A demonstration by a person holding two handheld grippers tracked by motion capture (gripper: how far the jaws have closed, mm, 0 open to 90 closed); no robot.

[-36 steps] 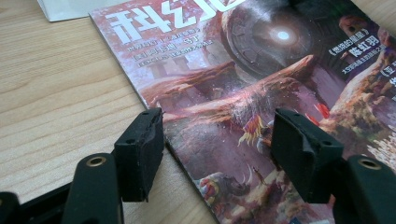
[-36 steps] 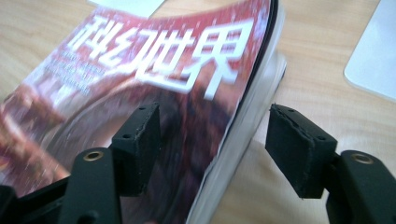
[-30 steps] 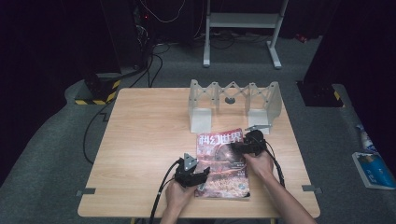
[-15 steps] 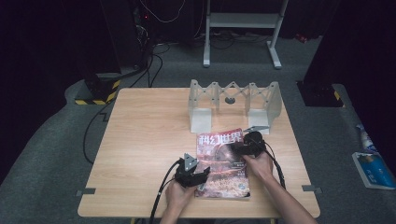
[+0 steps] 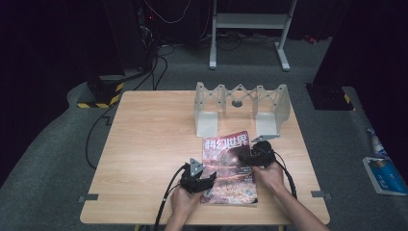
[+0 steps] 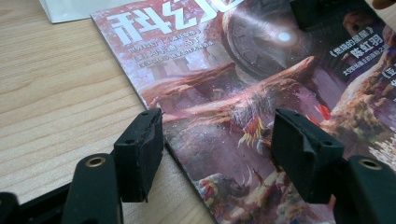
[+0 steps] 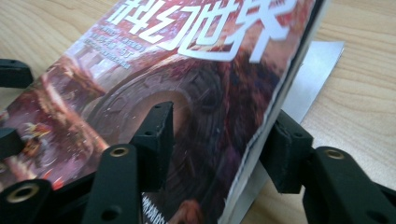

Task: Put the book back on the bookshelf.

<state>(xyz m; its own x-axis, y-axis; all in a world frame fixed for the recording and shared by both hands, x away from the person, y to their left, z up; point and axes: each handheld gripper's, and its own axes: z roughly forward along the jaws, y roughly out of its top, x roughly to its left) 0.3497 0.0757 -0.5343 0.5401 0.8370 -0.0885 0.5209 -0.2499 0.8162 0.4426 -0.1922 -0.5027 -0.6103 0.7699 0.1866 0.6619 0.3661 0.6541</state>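
From above, a magazine lies near the surface's near edge, right of centre. The right gripper should take the lifted edge squarely, without creasing pages.

Left gripper view: the left gripper has jaws spread, straddling the magazine's left edge without touching it.

Right gripper view: jaws have just been closing, one above the cover, one beneath the raised edge, not yet pinching.

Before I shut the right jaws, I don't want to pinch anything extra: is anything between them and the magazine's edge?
Nothing visible. The right gripper straddles the magazine edge, one jaw over the cover, one beneath; its jaws have just been closing. The rack's foot lies underneath, farther along.
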